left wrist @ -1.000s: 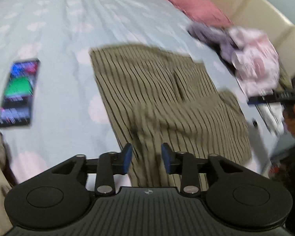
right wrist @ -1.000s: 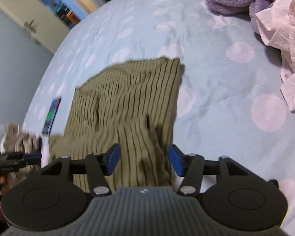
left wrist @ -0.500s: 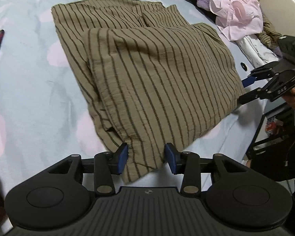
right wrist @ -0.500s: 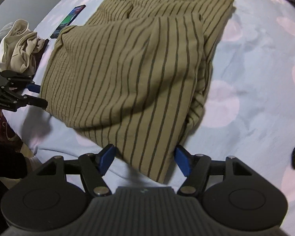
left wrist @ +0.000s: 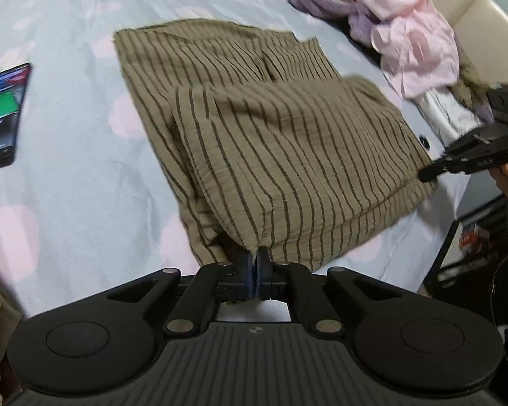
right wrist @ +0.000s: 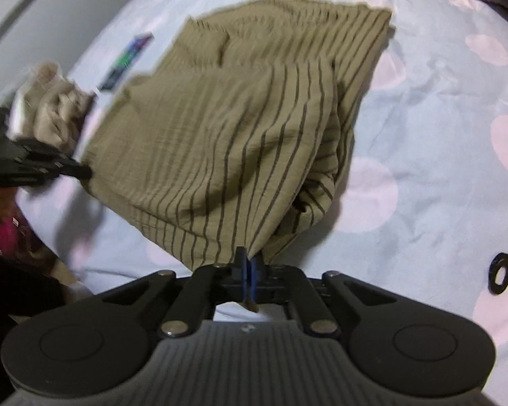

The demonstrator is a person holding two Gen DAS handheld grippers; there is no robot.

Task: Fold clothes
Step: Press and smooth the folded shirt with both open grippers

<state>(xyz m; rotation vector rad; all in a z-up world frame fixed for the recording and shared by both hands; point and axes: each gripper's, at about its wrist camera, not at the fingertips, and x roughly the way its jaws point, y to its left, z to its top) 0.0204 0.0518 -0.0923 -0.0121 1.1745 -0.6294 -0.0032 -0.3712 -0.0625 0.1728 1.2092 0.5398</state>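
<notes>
An olive-brown garment with dark stripes (left wrist: 274, 155) lies partly folded on the light blue bed sheet (left wrist: 67, 155); it also shows in the right wrist view (right wrist: 240, 128). My left gripper (left wrist: 254, 264) is shut on the garment's near left corner and lifts it off the sheet. My right gripper (right wrist: 247, 270) is shut on the near right corner and lifts it too. Each gripper shows in the other's view: the right one (left wrist: 470, 159) at the right edge, the left one (right wrist: 40, 169) at the left.
A phone (left wrist: 0, 115) with a lit screen lies on the sheet to the left. Pink (left wrist: 416, 47) and purple (left wrist: 325, 0) clothes are piled at the far right by the cream headboard. A beige garment (right wrist: 50, 111) lies at the left bed edge. A black ring (right wrist: 499, 272) lies on the sheet.
Both grippers have closed on the garment's near corners, which were between open jaws half a second ago. The near edge is now raised off the sheet.
</notes>
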